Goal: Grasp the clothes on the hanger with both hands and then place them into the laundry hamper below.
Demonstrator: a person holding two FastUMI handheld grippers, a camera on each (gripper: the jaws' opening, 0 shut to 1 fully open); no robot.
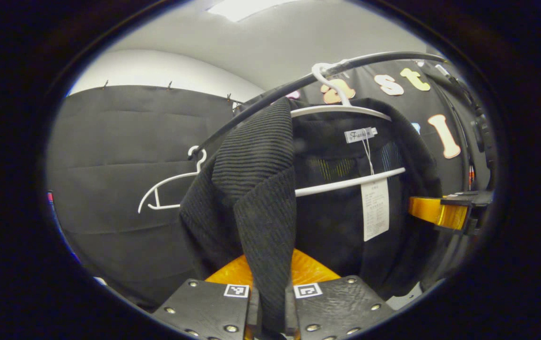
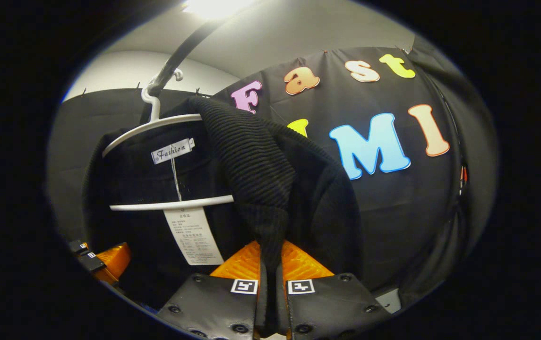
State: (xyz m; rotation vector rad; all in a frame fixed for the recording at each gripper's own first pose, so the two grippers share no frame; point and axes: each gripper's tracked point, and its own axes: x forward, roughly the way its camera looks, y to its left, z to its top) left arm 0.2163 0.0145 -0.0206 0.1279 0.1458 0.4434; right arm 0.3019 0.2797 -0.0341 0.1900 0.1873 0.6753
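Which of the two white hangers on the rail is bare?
The farther hanger, hanging alone along the rail; the near hanger carries the black garment.

A dark curved rail (image 1: 270,97) carries everything here, sweeping overhead in both views (image 2: 180,52). Two white hangers hook onto it. One hanger (image 1: 346,111) bears a black ribbed knit garment (image 1: 251,189), draped over its shoulders and hanging down past its lower crossbar, with a neck label and a paper tag dangling inside; the right gripper view shows the same hanger (image 2: 157,125) and garment (image 2: 261,174). The second hanger (image 1: 168,189) hangs bare, farther along the rail and well apart from the first.
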